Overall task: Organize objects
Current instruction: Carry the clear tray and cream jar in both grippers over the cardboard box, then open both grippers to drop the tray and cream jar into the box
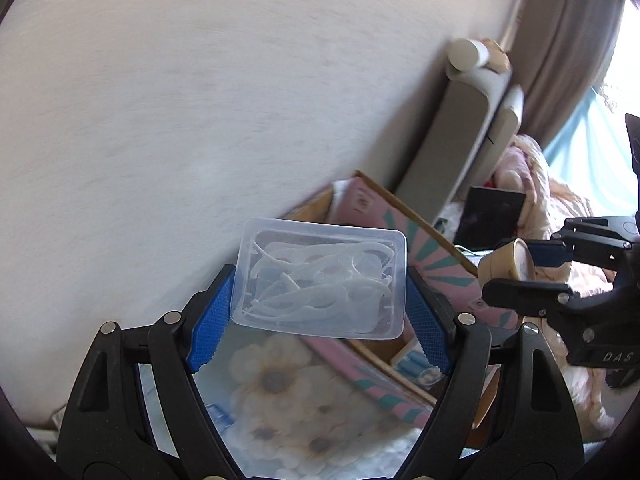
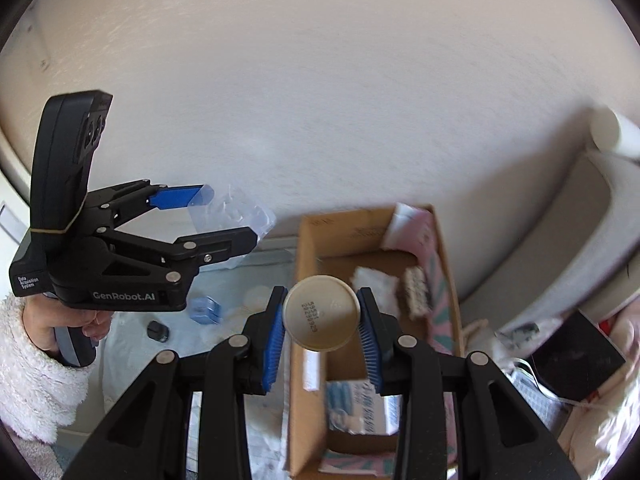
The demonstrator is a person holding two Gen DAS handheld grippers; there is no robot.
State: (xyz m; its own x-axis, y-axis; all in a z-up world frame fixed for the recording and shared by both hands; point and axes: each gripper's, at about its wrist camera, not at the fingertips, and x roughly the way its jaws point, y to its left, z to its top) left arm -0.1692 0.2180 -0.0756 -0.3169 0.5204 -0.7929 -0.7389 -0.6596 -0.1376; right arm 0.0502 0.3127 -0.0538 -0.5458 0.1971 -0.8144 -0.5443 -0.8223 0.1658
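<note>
Right tongs (image 2: 322, 334), clamped on a round beige cap-like container (image 2: 321, 313), hang centre-frame above the open cardboard box (image 2: 308, 264); left tongs (image 1: 320, 304) grip a clear plastic case (image 1: 320, 280) further left.

Left gripper (image 1: 320, 304) jaws clamping clear plastic box (image 1: 320, 280), cardboard box (image 1: 400, 216) behind

Left gripper (image 1: 320, 304) tilted down, fingers (image 1: 210, 320) clamped on a clear box (image 1: 320, 282), right gripper (image 2: 322, 334) tilted down, clamped on a round tub (image 2: 322, 312), hand (image 2: 80, 326) in fleecy sleeve (image 2: 36, 376) on left handle
</note>
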